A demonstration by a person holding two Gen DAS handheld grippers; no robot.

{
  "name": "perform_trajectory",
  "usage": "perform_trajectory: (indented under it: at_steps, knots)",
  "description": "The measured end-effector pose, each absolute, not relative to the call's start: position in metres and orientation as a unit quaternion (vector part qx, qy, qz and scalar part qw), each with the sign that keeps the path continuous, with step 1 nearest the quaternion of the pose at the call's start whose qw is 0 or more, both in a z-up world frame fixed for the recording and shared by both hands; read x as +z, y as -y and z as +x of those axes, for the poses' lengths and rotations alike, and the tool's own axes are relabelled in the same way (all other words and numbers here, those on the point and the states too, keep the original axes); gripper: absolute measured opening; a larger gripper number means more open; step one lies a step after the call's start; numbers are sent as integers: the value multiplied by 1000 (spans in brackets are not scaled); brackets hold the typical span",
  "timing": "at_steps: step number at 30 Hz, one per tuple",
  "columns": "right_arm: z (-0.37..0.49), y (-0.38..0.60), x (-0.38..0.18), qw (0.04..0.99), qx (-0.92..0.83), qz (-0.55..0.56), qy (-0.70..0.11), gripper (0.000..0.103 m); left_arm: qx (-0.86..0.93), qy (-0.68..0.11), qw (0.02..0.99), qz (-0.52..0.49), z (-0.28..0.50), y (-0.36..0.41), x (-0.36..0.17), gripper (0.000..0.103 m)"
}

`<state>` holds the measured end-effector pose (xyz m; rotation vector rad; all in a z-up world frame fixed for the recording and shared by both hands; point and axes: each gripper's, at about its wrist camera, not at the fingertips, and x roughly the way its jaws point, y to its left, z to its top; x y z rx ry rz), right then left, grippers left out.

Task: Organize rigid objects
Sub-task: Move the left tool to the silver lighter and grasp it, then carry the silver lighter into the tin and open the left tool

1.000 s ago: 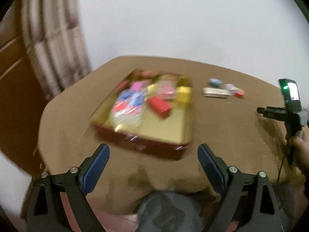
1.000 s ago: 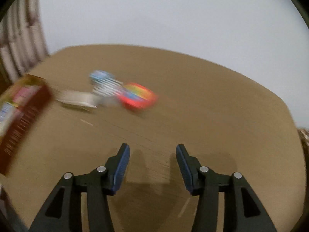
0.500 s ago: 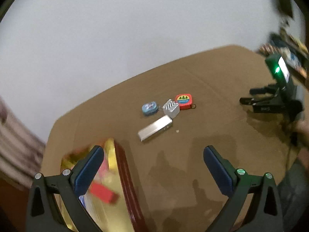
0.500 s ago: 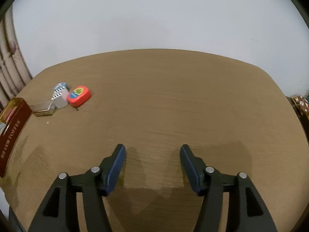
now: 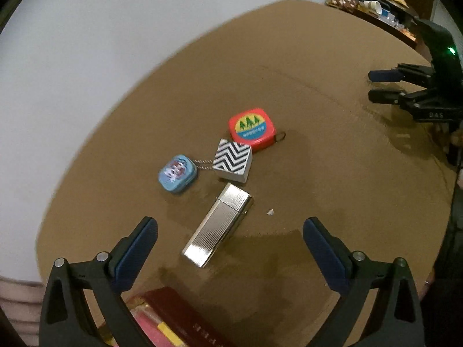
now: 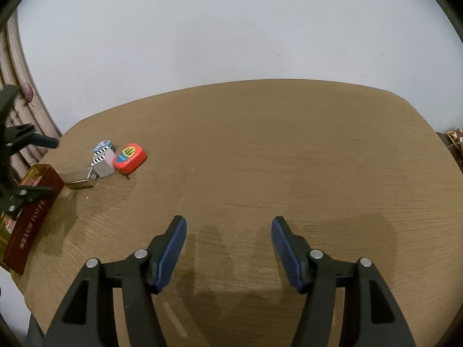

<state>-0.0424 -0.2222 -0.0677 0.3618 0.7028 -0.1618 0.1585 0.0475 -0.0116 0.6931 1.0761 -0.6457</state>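
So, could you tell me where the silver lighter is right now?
In the left wrist view the silver lighter lies flat on the table, just ahead of the left gripper, nearest the zigzag cube.

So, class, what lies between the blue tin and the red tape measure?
The zigzag-patterned cube lies between the blue tin and the red tape measure, clearest in the left wrist view.

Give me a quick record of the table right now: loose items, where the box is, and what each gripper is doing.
surface: brown table
loose items: silver lighter; zigzag cube, chained to blue tin; red tape measure
box: red box, table's left edge in right view
left gripper: empty, above lighter, closing slightly
right gripper: open, empty, over bare table
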Motion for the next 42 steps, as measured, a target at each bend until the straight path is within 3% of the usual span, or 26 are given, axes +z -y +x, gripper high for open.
perform_trajectory:
  at_steps: [3, 6, 8, 10, 15, 16, 17, 19, 23, 28, 32, 36, 42]
  knots:
    - [-52, 228, -64, 920, -76, 179, -340, 63, -294, -502, 744, 328, 174, -50, -20, 98]
    - [-61, 234, -60, 920, -73, 180, -341, 63, -298, -516, 737, 320, 187, -54, -27, 90]
    - [-63, 235, -60, 920, -72, 181, -341, 63, -305, -524, 730, 316, 192, -54, -32, 73]
    - [-66, 236, -59, 919, -71, 182, -341, 63, -315, -541, 715, 310, 195, -54, -39, 67]
    - [-67, 237, -59, 919, -71, 184, -341, 63, -321, -548, 707, 311, 198, -50, -53, 67]
    - [-68, 237, -59, 919, -72, 185, -341, 63, -324, -552, 707, 301, 199, -51, -52, 59]
    - [-69, 238, -59, 919, -72, 186, -340, 63, -331, -557, 704, 290, 200, -53, -54, 43]
    - [-71, 240, -58, 918, -72, 189, -340, 63, -333, -564, 704, 276, 196, -51, -52, 26]
    - [-69, 243, -60, 916, -72, 193, -345, 63, -289, -558, 727, 276, 178, -45, -51, 26]
    - [-70, 243, -59, 916, -72, 196, -343, 63, -203, -547, 794, 172, 143, -53, -20, 26]
    - [-70, 243, -60, 915, -73, 197, -344, 63, -151, -551, 818, 61, 103, -99, 24, 26]
    - [-67, 242, -61, 913, -74, 195, -351, 63, -103, -555, 824, 38, 67, -159, 52, 26]
    - [-63, 241, -62, 912, -75, 191, -355, 63, -44, -583, 811, 12, 36, -210, 28, 26]
